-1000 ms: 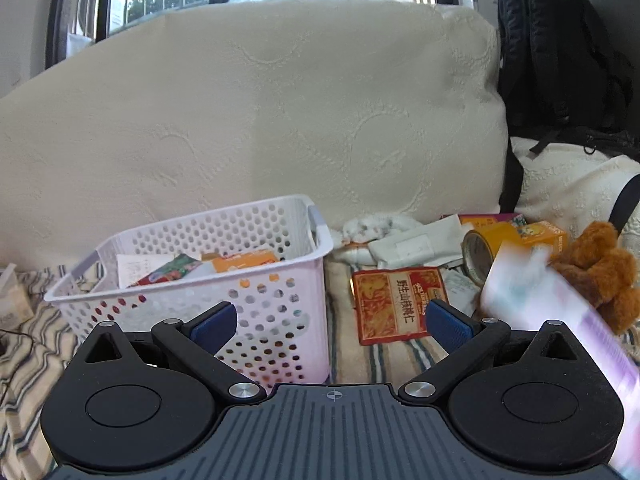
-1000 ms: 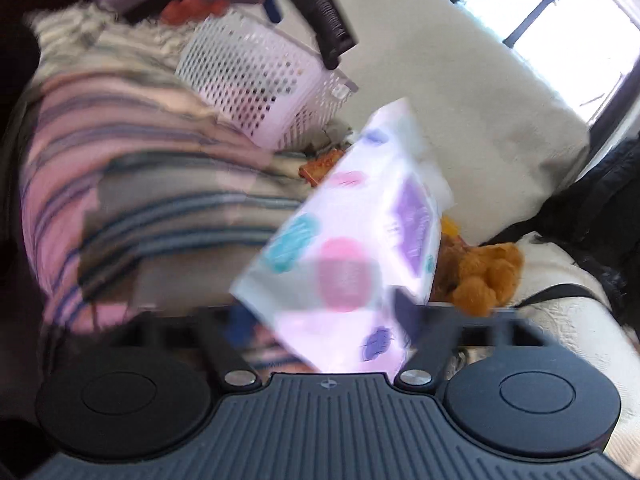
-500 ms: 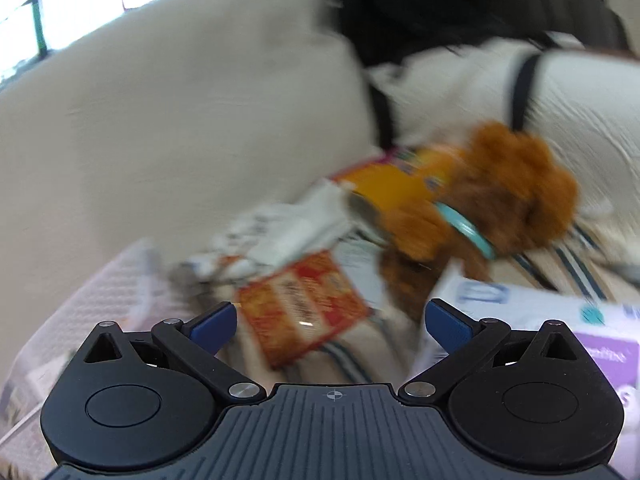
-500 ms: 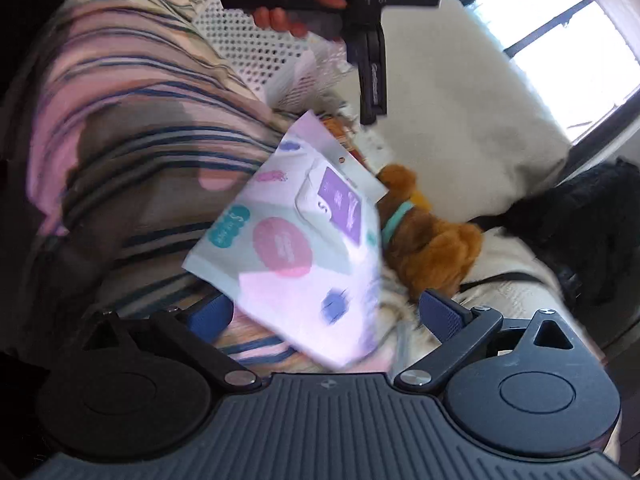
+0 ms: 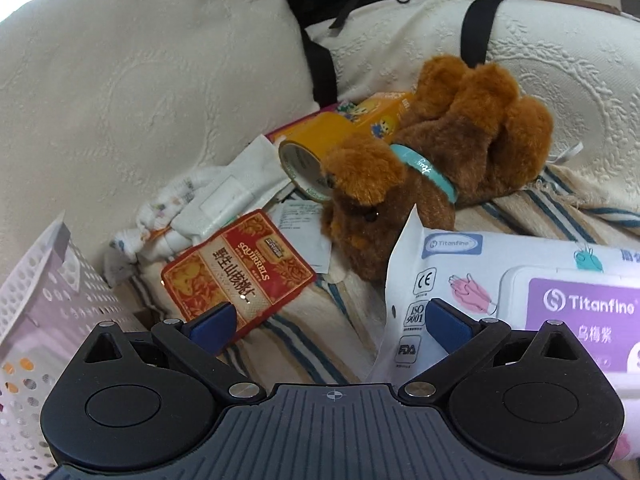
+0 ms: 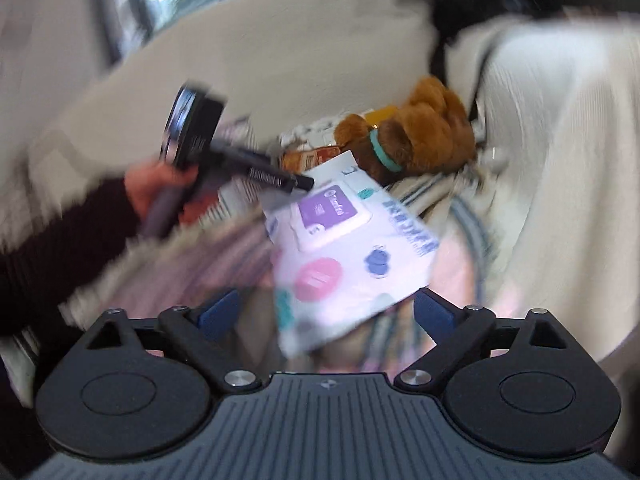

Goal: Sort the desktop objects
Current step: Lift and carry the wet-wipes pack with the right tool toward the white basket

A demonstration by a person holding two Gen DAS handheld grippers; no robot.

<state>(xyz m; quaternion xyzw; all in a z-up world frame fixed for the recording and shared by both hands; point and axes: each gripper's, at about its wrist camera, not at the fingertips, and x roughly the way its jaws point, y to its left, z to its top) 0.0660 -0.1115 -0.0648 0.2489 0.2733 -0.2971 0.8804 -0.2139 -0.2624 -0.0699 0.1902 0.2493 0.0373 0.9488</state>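
One pack of wet wipes [image 5: 532, 280] lies flat on the striped blanket [image 5: 304, 340], just in front of one brown plush dog [image 5: 436, 160] with a teal collar. The left gripper [image 5: 328, 316] hovers with its fingers spread wide, holding nothing, the wipes beside its right finger. The right gripper [image 6: 326, 312] is likewise spread and empty, the pack lying ahead between its fingers; that view is blurred. One red snack packet [image 5: 236, 272], one yellow tape roll [image 5: 308, 152] and one white perforated basket [image 5: 40, 292] sit to the left.
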